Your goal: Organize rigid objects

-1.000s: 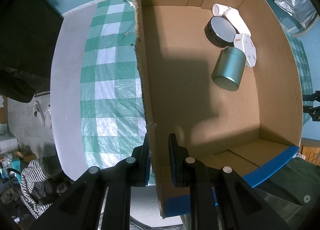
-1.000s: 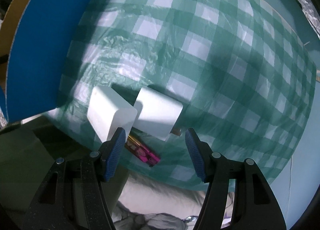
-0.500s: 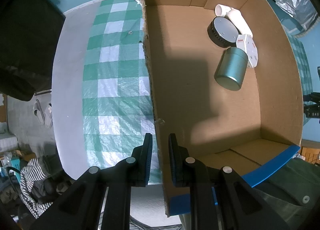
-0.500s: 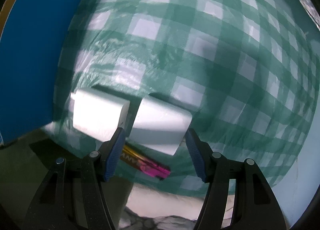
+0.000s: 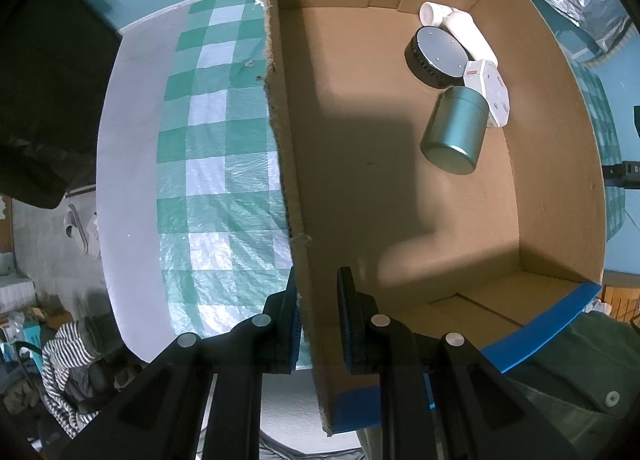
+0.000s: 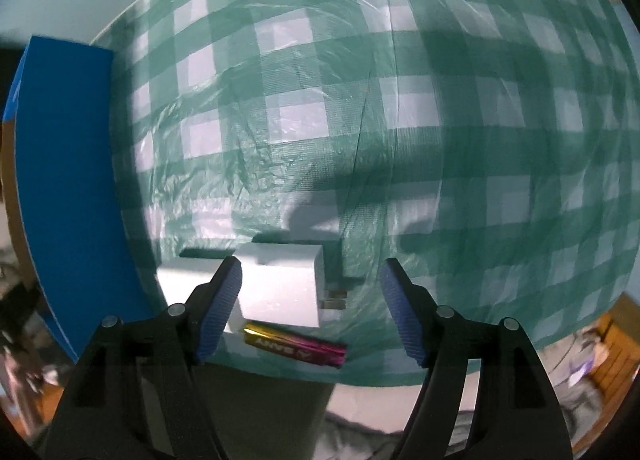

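Left wrist view. My left gripper (image 5: 318, 300) is clenched on the raw-edged near wall of the open brown cardboard box with blue-taped rim (image 5: 540, 332), one pad outside and one inside, holding it steady. Items already in the box, bunched at the far corner:
- one teal metal canister (image 5: 454, 130), lying on its side;
- one black round puck with a grey metal face (image 5: 438, 56), just beyond the canister;
- one white plastic pipe elbow (image 5: 460, 26), touching the puck;
- one white flat plug-like block with red marking (image 5: 490, 90), wedged between canister and box wall.

The rest of the box floor is bare. The green-and-white checked plastic tablecloth (image 5: 216, 164) lies outside the box to the left.

Right wrist view. My right gripper (image 6: 310, 300) is released; its jaws have just been opening wider and hang above the tablecloth's near edge. Items not yet boxed, grouped there:
- one white charger block with metal prongs (image 6: 280, 292), partly between the jaws, pads clear of it;
- one second white block (image 6: 180, 276), beside it and half hidden behind my left-hand finger;
- one gold-and-magenta battery (image 6: 296, 344), lying in front of the charger.

The box's blue outer wall stands at the left.

Tally, as I judge it: four stowed, three remaining; the charger looks next.
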### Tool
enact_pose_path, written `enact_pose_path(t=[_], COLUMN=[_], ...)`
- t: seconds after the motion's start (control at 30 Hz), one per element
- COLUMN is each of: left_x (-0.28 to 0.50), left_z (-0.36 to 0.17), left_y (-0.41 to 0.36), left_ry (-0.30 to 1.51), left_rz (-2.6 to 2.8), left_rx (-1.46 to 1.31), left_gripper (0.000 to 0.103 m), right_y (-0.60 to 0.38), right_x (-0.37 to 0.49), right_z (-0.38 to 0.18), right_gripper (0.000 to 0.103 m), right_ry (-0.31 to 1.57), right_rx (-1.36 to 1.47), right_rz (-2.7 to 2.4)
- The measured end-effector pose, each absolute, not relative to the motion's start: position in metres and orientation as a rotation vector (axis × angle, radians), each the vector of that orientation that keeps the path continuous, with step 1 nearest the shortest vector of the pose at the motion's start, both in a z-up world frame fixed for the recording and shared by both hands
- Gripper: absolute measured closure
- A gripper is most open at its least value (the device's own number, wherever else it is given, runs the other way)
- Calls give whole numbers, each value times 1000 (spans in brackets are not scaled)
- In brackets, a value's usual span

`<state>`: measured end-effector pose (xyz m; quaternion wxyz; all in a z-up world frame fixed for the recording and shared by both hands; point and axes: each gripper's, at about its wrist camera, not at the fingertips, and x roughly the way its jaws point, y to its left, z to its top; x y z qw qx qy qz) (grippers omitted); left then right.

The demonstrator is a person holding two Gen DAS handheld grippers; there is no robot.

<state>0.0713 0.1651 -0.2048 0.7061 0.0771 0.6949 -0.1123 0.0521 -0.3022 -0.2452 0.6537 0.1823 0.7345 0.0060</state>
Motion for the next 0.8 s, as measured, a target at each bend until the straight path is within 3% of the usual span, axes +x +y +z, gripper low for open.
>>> enact_pose_path(t=[0.63,0.8], left_x=[72,73], left_z=[-206,-208], left_y=[168,170], left_ry=[1544,1548], left_rz=[-248,-243], left_rx=[151,149], left_gripper=[87,87], right_y=[-237,-229], right_x=[36,35], right_z=[-274,-273], right_gripper=[35,52], right_ry=[1660,1651], right_rx=[188,159], right_rz=[-15,-31])
